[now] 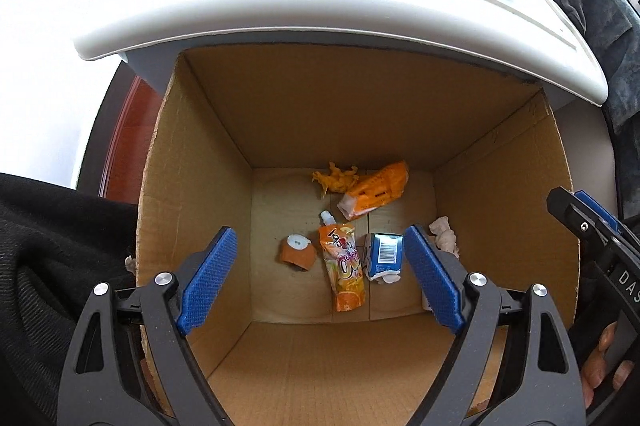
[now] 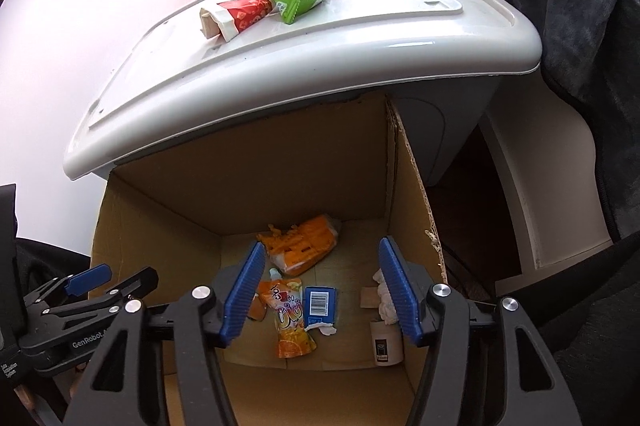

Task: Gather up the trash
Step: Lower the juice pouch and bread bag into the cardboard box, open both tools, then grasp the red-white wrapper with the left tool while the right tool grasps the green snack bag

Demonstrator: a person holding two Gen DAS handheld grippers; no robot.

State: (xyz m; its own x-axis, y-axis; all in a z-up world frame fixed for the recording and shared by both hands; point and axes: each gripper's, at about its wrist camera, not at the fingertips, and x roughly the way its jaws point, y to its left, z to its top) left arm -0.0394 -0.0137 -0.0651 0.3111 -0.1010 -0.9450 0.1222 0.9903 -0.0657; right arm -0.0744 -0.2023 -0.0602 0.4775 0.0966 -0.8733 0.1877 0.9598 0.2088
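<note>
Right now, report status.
Both grippers, left and right, open, empty, over box. Two wrappers left on white lid. Nothing blocking.

Both my wrist cameras look steeply down, from close above, into the same open brown cardboard box, side by side.

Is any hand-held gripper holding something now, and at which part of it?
Nothing is held. Both the left hand-held gripper and the right hand-held gripper are open and empty above the cardboard box.
</note>
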